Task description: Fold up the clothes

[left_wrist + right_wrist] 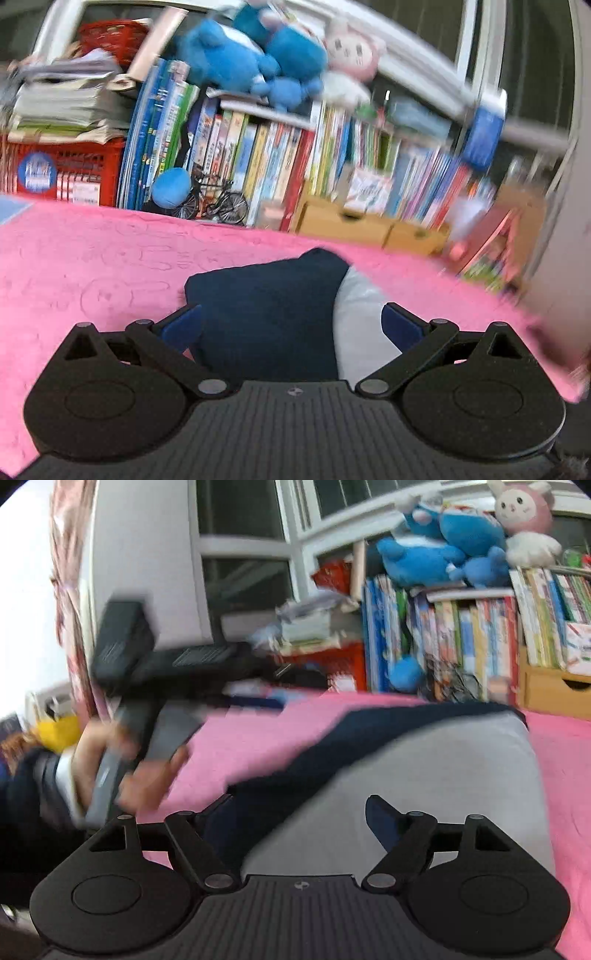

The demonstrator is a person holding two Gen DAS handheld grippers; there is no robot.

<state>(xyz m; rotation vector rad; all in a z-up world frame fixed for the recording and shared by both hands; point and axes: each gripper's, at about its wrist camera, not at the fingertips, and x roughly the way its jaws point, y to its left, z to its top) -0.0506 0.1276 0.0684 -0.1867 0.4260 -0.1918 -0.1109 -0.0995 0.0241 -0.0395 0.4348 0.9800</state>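
Both the left gripper [291, 325] and right gripper [299, 812] hang spread above the navy-and-grey garment [273, 310] at lower centre, on the pink bed [92, 266].

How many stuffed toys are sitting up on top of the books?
3, as far as I can tell: two blue plush toys lying together, and a pink-and-white bunny beside them. More may be hidden.

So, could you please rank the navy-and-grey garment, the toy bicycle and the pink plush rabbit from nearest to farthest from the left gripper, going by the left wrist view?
1. The navy-and-grey garment, lying between the left gripper's open fingers on the pink mat.
2. The toy bicycle, beyond the mat's far edge, left of centre, against the books.
3. The pink plush rabbit, highest up, on top of the books.
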